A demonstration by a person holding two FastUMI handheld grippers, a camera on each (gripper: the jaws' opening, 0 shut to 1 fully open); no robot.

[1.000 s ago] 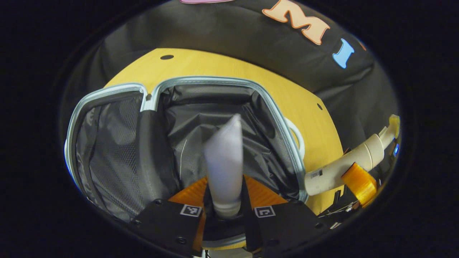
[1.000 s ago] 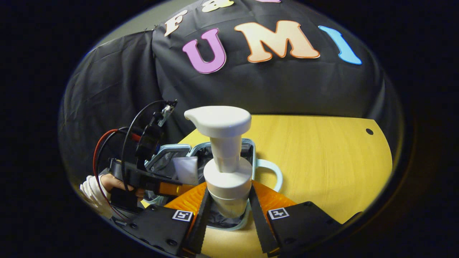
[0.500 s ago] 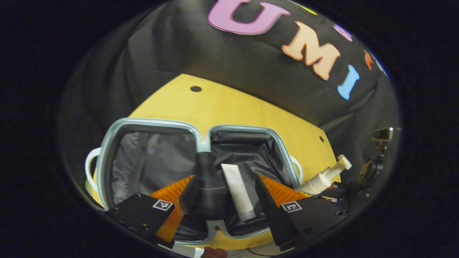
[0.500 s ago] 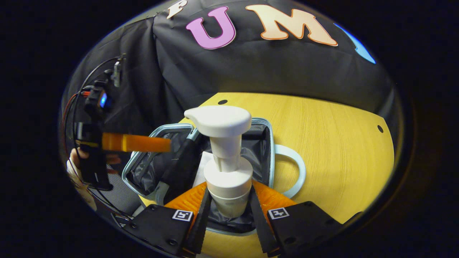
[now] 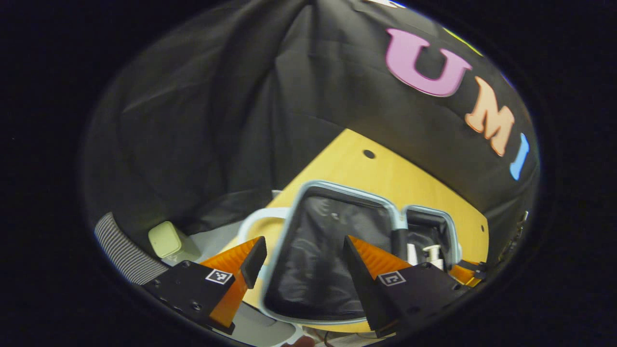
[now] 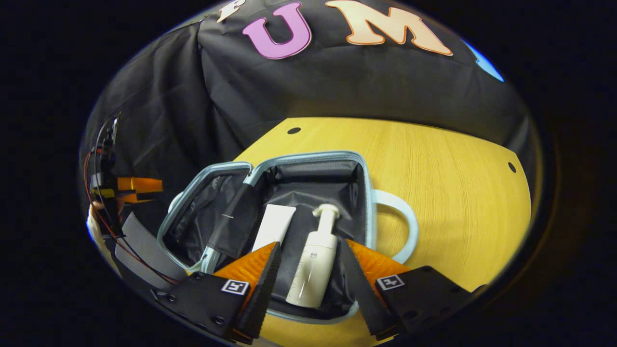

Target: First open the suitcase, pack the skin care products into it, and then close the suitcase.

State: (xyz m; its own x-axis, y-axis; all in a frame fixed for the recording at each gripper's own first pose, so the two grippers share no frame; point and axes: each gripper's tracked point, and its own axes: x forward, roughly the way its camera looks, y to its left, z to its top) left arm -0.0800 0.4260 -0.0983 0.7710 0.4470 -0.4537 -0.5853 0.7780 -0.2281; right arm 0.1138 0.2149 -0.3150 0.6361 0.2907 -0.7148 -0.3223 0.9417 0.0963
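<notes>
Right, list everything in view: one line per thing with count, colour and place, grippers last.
suitcase: one, pale blue rim, dark lining, lying open on the table
pump bottle: one, white, lying in the suitcase's right half
tube: one, white, lying in the same half, left of the pump bottle
handles: two, pale, one on each outer side of the suitcase
table: one, yellow wood, with small dark holes
box: one, pale yellowish, low beyond the table edge in the left gripper view
striped fabric: one piece, grey and white, beside the box
right gripper: one, open above the pump bottle
left gripper: one, open over the suitcase's left half
</notes>
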